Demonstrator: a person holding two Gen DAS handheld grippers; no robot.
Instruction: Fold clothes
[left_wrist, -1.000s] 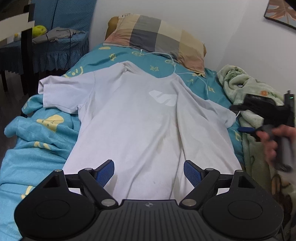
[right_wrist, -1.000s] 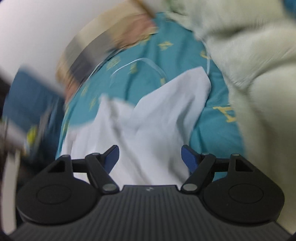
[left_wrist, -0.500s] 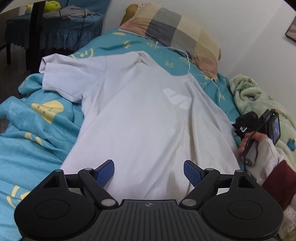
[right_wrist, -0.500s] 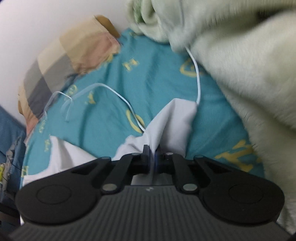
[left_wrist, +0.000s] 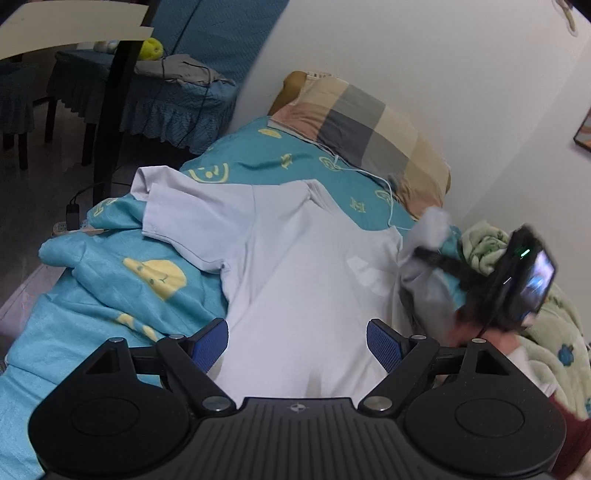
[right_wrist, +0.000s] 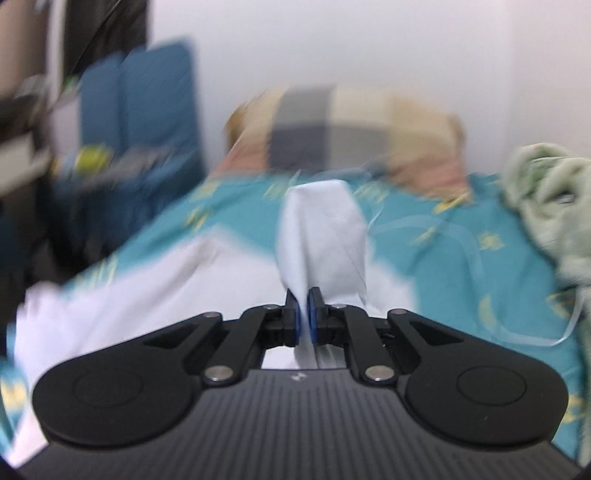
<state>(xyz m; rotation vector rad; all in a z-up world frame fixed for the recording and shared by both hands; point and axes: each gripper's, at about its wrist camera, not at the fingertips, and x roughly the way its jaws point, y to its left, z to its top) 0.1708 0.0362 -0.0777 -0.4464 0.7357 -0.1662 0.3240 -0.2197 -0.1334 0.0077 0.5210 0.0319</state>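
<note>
One T-shirt (left_wrist: 295, 266), two tools

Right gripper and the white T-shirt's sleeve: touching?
Touching. In the right wrist view the right gripper has its blue pads pinched on a fold of the white T-shirt sleeve, lifted off the teal bedsheet.

The left gripper (left_wrist: 297, 341) sits at the bottom centre of the left wrist view, tilted downward, its blue fingers (left_wrist: 210, 341) spread wide with nothing pressed between them. The right gripper (right_wrist: 303, 323), low in the centre of its own view, has its jaws nearly together and pinching a fold of the shirt sleeve (right_wrist: 323, 236). In the left wrist view that gripper shows blurred at the right edge, gripped by a hand (left_wrist: 484, 334) with a dark red sleeve (left_wrist: 574, 439) below it.
</note>
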